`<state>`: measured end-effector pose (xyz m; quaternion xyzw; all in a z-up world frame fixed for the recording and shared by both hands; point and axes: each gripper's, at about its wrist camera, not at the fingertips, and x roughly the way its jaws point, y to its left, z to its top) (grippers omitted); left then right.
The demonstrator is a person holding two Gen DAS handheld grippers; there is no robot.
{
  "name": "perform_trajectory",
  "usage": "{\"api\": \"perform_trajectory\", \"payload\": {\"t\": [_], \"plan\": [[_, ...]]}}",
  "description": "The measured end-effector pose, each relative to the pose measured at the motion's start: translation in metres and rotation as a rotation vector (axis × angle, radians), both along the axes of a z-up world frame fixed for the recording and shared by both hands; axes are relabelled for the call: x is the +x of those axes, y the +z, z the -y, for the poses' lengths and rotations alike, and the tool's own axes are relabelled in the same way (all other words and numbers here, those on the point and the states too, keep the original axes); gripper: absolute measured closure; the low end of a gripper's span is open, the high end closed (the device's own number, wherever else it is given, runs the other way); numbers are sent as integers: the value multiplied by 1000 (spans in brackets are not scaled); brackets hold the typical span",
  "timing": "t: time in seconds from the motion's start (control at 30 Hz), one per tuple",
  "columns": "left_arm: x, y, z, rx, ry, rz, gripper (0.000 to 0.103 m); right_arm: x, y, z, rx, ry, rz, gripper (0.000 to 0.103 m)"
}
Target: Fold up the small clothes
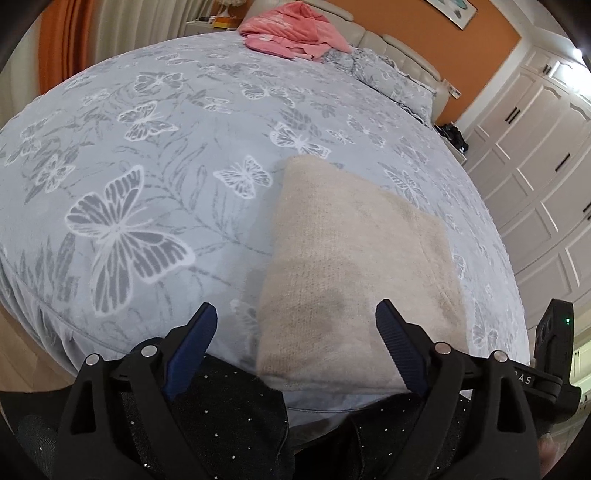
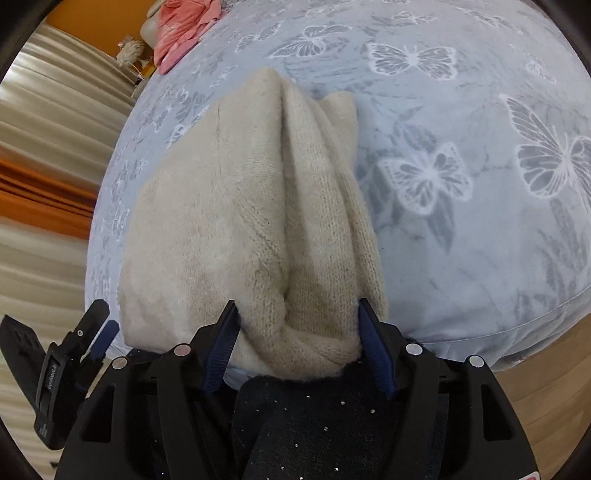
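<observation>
A folded cream knit garment [image 1: 354,266] lies near the front edge of the bed [image 1: 147,110]. My left gripper [image 1: 295,314] is open, hovering at its near left corner; one finger [image 1: 399,343] is over the cloth, the other [image 1: 192,339] is off it to the left. In the right wrist view the cream garment [image 2: 251,206] bunches into ridges. My right gripper [image 2: 297,312] has its jaws fairly wide, with a thick fold of the cloth between them and touching both pads [image 2: 373,343]. The left gripper's body [image 2: 62,369] shows at lower left there.
The bed has a grey-blue butterfly cover [image 2: 461,184]. A pink garment [image 1: 291,31] lies at the far end by the headboard [image 1: 399,48]. White wardrobes [image 1: 535,147] stand to the right. Dark sparkly trousers [image 2: 314,424] are below the grippers. Curtains [image 2: 44,147] hang beyond the bed.
</observation>
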<state>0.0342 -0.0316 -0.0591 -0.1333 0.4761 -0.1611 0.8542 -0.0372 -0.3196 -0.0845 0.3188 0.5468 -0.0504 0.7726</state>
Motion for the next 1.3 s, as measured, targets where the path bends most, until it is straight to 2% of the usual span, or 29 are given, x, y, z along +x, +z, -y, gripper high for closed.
{"api": "perform_trajectory", "payload": {"t": [0.03,0.13,0.27,0.4,0.5,0.53,0.57,0.6,0.67,0.7,0.77,0.8,0.83,0.9,0.97,1.0,1.03,1.17,1.3], "plan": [[0,0,-3,-11,10,-8,18,1,2,-1,-4,6,5,64],[-1,0,-16,-49,48,-18,18,7,20,-12,37,33,58,73],[-4,2,-37,-119,92,-34,18,33,67,-35,95,95,161,77],[-10,5,-60,-174,155,-37,18,77,128,-79,100,207,272,78],[-16,6,-81,-218,217,-33,17,93,175,-105,127,276,375,81],[-17,6,-85,-226,231,-33,16,92,187,-109,129,292,409,87],[-19,6,-90,-233,246,-34,16,90,199,-111,133,302,441,103],[-19,5,-95,-243,259,-38,16,82,208,-109,152,309,480,103],[-20,4,-99,-252,274,-48,16,64,208,-95,111,277,491,103],[-18,3,-99,-257,274,-53,16,57,196,-86,33,250,455,103],[-17,2,-96,-255,264,-61,16,50,154,-67,-127,208,293,102],[-15,1,-94,-252,254,-66,16,43,127,-55,-169,172,196,94],[-14,0,-91,-250,244,-68,16,33,104,-46,-156,144,131,93],[-15,1,-87,-244,227,-66,16,19,85,-42,-97,120,105,91],[-15,1,-84,-240,217,-62,13,18,75,-50,-66,137,87,68],[-15,1,-83,-239,214,-63,12,23,74,-55,-62,152,89,42],[-14,0,-82,-238,210,-67,12,30,76,-61,-58,171,107,33],[-14,-1,-82,-227,213,-78,12,65,81,-81,-34,236,157,20],[-15,0,-83,-214,218,-72,12,113,74,-93,58,253,96,19]]}}
